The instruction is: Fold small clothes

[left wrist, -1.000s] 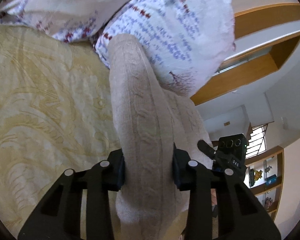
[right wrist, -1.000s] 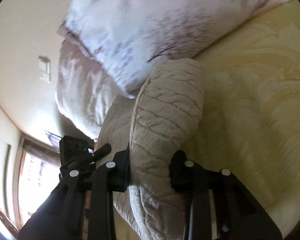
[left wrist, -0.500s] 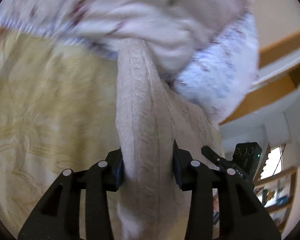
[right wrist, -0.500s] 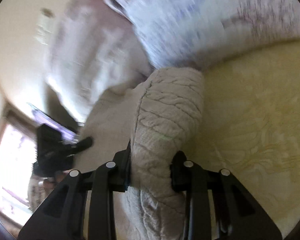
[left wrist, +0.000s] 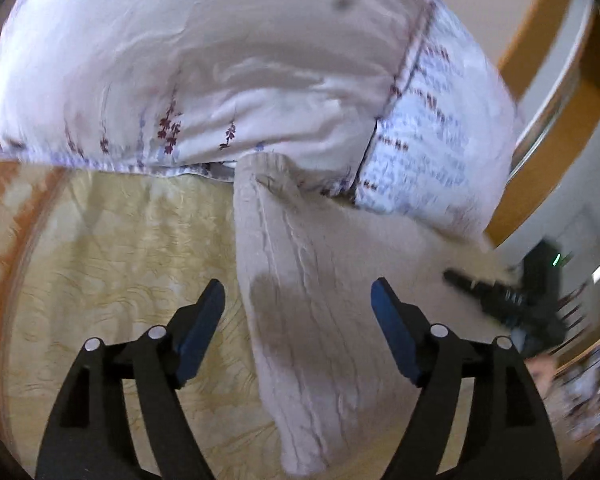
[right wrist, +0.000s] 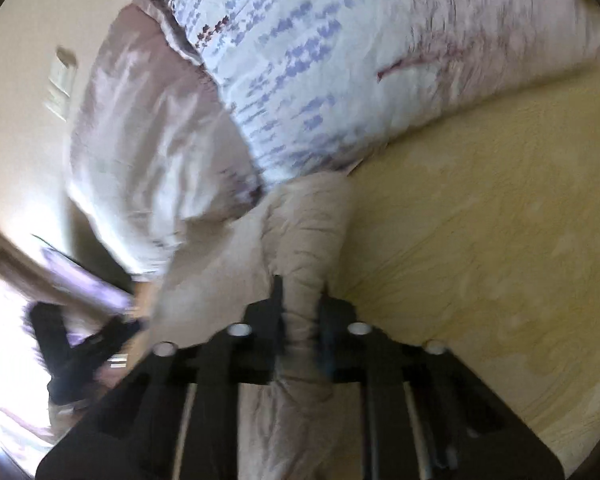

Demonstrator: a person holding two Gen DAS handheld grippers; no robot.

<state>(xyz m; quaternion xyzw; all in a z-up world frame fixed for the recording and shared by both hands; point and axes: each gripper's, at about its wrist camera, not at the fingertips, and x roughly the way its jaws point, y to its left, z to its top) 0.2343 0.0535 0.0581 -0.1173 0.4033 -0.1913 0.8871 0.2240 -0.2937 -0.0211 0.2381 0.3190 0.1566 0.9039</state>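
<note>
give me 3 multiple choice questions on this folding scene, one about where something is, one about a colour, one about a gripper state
1. Where does the far end of the knit garment lie?
A. against the patterned pillow
B. on a bare floor
C. inside a drawer

2. What colour is the bedspread under the garment?
A. dark green
B. pale yellow
C. black

3. How do the two grippers stand?
A. both open
B. both shut on the garment
C. left gripper open, right gripper shut on the garment

Answers:
1. A, the garment's far end meets the pillow's lower edge in both wrist views.
2. B, the cloth is pale yellow with a faint swirling pattern.
3. C, the left fingers stand wide apart on either side of the garment, while the right fingers pinch its fold.
</note>
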